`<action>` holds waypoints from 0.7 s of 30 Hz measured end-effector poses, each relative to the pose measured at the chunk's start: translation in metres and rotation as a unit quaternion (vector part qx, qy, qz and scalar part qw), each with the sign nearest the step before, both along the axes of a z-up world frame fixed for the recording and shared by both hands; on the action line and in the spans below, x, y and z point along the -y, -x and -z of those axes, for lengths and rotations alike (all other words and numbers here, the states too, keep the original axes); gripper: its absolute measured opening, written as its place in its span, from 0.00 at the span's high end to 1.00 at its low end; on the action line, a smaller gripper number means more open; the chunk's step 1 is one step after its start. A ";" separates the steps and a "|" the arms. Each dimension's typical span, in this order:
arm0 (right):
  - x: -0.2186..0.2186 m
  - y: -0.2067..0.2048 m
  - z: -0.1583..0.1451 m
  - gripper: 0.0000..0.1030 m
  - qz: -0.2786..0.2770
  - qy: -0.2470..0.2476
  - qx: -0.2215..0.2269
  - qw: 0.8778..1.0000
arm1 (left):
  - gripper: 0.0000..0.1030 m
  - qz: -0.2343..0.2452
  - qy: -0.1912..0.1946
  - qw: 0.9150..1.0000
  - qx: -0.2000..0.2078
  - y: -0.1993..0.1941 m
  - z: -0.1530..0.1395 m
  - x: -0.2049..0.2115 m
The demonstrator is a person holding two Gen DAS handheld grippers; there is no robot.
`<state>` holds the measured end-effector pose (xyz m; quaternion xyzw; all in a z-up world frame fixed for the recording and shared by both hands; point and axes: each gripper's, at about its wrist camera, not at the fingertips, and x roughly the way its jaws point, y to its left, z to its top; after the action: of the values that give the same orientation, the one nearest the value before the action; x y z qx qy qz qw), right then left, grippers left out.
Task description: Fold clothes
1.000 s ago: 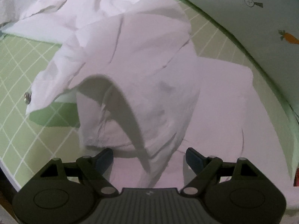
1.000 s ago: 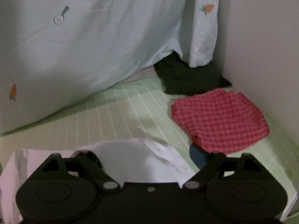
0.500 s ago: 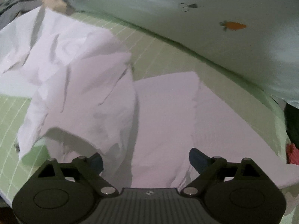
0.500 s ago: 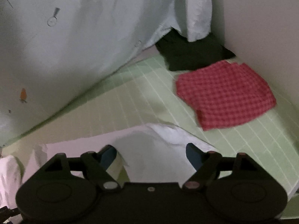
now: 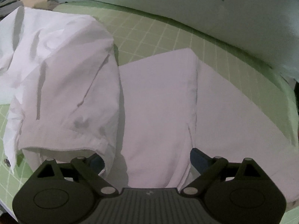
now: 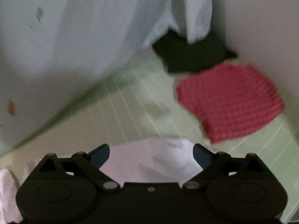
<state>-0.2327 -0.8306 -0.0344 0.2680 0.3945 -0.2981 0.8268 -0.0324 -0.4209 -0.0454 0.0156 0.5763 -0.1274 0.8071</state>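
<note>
- We are part way through. A red cloth (image 6: pixel 229 102) and a dark cloth (image 6: pixel 190 56) already lie folded, side by side, in the far corner of the green mat (image 5: pixel 153 31), by the wall.
- The white shirt (image 5: pixel 155 97) is the one we are folding now. It lies at the near edge of the mat, in front of us.
- One side of the shirt is folded over and lies in a thick, bumpy flap (image 5: pixel 61 74) on the left. The middle and right part lie flat and smooth.
- We think more folds are left: the flap needs to be smoothed, and the shirt is not yet a small neat pile like the red one.
- Our left gripper (image 5: pixel 147 158) is wide open, and its jaws have just been opening. The shirt lies under and between the fingers, but they do not pinch it.
- Our right gripper (image 6: pixel 151 154) is wide open too, and its jaws have just been opening. An edge of the shirt shows between the fingers, but we hold nothing. This view is blurry.
</note>
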 end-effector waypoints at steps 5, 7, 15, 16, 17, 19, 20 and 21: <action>0.009 -0.035 0.041 0.08 -0.015 -0.003 -0.038 0.999 | 0.09 0.010 -0.008 1.000 0.020 -0.009 -0.013 0.013; 0.014 -0.049 0.052 0.08 -0.016 -0.001 -0.052 0.999 | 0.09 0.015 -0.010 0.999 0.029 -0.014 -0.019 0.021; 0.018 -0.075 0.081 0.06 -0.035 -0.004 -0.093 0.995 | 0.08 0.059 -0.033 0.997 0.033 -0.033 0.004 0.053; 0.014 -0.076 0.082 0.06 -0.045 0.006 -0.099 0.994 | 0.08 0.064 -0.037 0.997 0.031 -0.034 0.010 0.055; 0.010 -0.077 0.083 0.07 -0.054 0.018 -0.106 0.993 | 0.09 0.070 -0.041 0.996 0.029 -0.033 0.015 0.057; 0.004 -0.075 0.082 0.14 -0.073 0.036 -0.104 0.991 | 0.10 0.079 -0.056 0.995 0.032 -0.030 0.023 0.061; 0.001 -0.073 0.081 0.20 -0.083 0.044 -0.098 0.991 | 0.13 0.083 -0.063 0.994 0.034 -0.029 0.027 0.062; -0.001 -0.071 0.079 0.23 -0.089 0.048 -0.096 0.990 | 0.21 0.085 -0.070 0.993 0.036 -0.026 0.029 0.061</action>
<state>-0.1616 -0.8300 -0.1132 0.1619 0.4790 -0.2666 0.8205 -0.0062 -0.4820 -0.0740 0.1257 0.5506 -0.1547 0.8106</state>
